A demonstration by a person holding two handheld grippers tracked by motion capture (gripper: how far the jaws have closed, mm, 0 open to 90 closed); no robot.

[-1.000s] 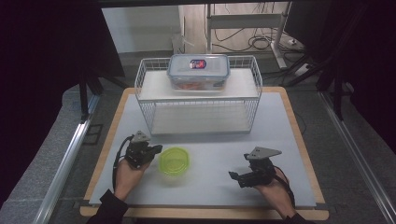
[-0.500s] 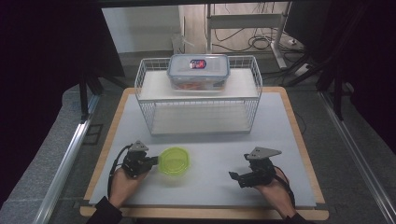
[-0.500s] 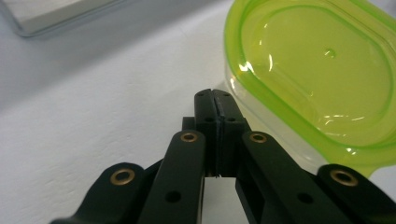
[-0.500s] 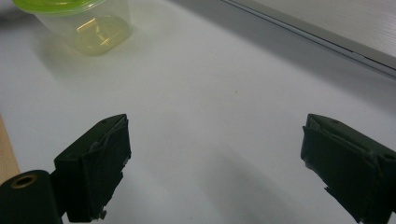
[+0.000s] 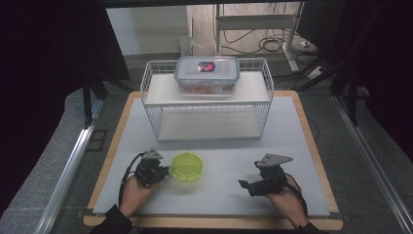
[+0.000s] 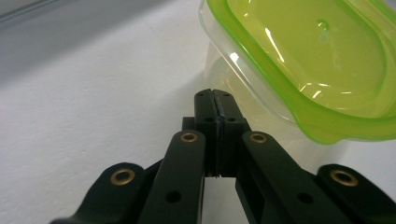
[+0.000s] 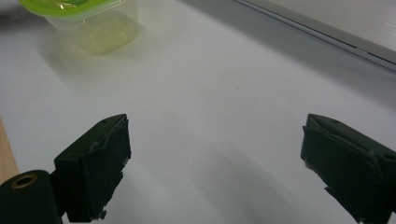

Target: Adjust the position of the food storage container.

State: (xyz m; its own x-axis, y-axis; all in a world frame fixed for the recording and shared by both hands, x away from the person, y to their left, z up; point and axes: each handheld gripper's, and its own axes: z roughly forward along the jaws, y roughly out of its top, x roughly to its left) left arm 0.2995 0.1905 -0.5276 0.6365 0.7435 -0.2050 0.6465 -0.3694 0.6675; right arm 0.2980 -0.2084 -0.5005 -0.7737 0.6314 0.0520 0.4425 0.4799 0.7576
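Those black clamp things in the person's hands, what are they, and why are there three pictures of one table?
They are hand-held grippers, each with two black jaws and its own small camera. The high view looks down on the white table: the left gripper sits beside a small container with a green lid, the right gripper rests apart from it. Behind stands a wire rack with a clear lidded box on top. The left gripper view looks along its shut jaws, empty, with their tips close under the container's rim. The right gripper view shows open jaws holding nothing.
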